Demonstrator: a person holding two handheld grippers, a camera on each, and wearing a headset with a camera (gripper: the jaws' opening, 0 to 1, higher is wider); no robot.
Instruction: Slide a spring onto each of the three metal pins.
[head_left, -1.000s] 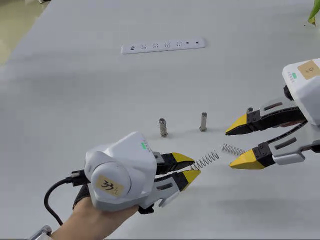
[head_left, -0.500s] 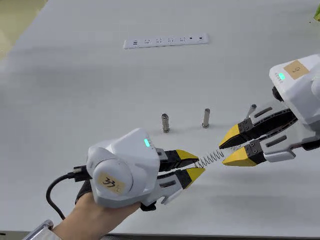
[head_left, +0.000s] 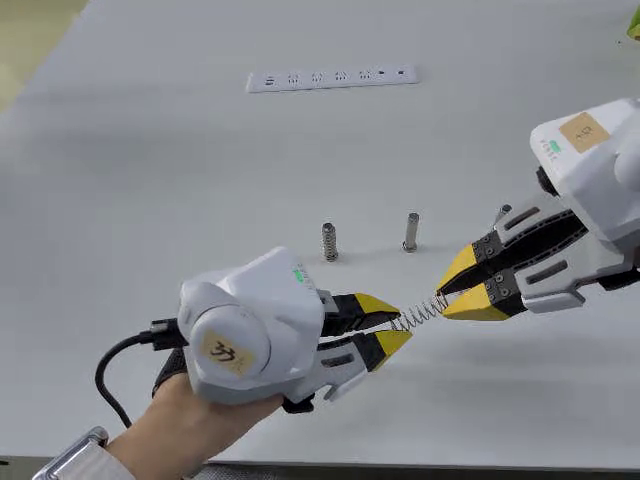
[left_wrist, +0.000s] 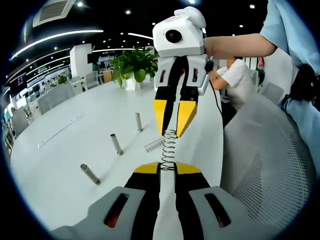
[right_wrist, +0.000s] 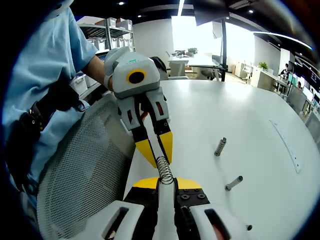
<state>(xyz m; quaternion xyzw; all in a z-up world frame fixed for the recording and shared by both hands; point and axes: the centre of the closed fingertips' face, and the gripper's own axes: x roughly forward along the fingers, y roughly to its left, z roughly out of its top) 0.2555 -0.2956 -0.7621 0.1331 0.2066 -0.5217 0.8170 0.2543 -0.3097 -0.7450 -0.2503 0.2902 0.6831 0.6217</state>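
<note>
- In the head view the left gripper (head_left: 400, 325) and the right gripper (head_left: 446, 300) meet tip to tip above the table (head_left: 150, 200). Each is pinched narrow on one end of the held spring (head_left: 420, 312), which spans the gap between them.
- At 11 o'clock of that spring stands the sprung pin (head_left: 329, 241), and the bare pin (head_left: 411, 231) stands at 12 o'clock. The power strip (head_left: 332, 78) lies far beyond them.
- The third pin (head_left: 503, 212) is largely hidden behind the right gripper's upper jaw, with just its top peeking out.
- The left gripper view adds a loose spring (left_wrist: 154, 145), lying on the table at 10 o'clock of the held spring, near the bare pins.
- The right gripper view adds a mesh chair (right_wrist: 85, 170) at 9 o'clock and a person's blue shirt (right_wrist: 45, 65), cut off at the edge.
- Whether the coil sits fully down on the sprung pin is too small to tell.
</note>
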